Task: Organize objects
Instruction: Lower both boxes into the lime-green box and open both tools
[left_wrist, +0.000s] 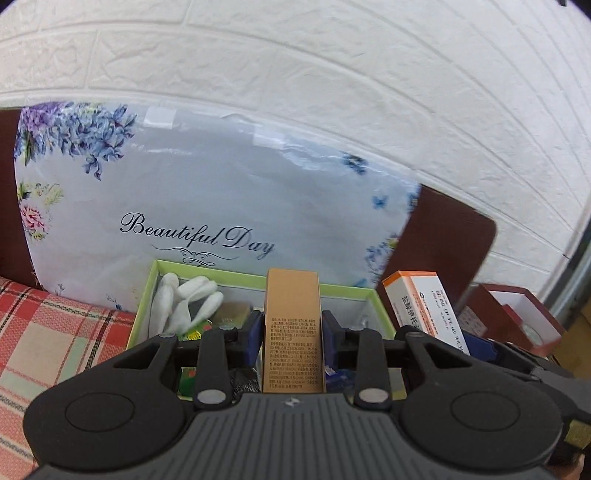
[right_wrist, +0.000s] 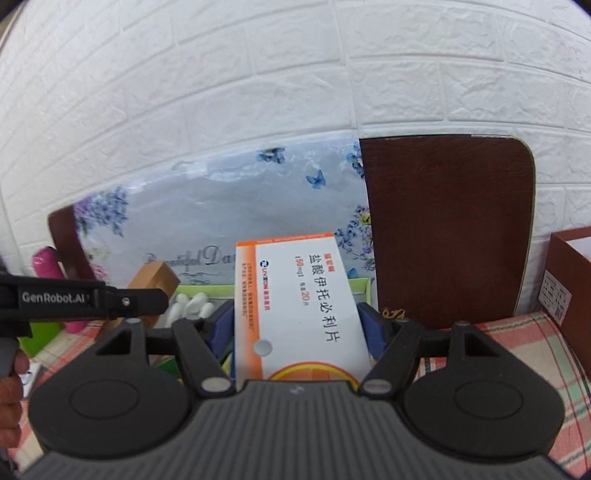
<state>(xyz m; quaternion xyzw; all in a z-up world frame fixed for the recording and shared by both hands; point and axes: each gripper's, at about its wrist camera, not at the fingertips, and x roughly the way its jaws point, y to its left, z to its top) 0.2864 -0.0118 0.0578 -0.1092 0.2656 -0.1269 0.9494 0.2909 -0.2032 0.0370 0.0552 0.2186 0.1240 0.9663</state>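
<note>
Left wrist view: left gripper (left_wrist: 291, 325) jaws pinch a tan carton (left_wrist: 292, 325) printed with small Chinese text, held upright over a green-rimmed box (left_wrist: 258, 275) containing white cotton swabs (left_wrist: 188, 299). Behind stands a floral panel (left_wrist: 221, 192) lettered "Beautiful Day". Right wrist view: right gripper (right_wrist: 297, 325) jaws grip a white-and-orange medicine box (right_wrist: 299, 306) marked "50 mg", with a brand logo too blurred to read reliably. "GenRobot.AI" shows on the other gripper's side. A plaid cloth (right_wrist: 524, 343) covers the counter.

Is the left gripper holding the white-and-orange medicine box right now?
No, the left gripper is clamped on a tall tan carton; the white-and-orange medicine box sits in the right gripper.
</note>
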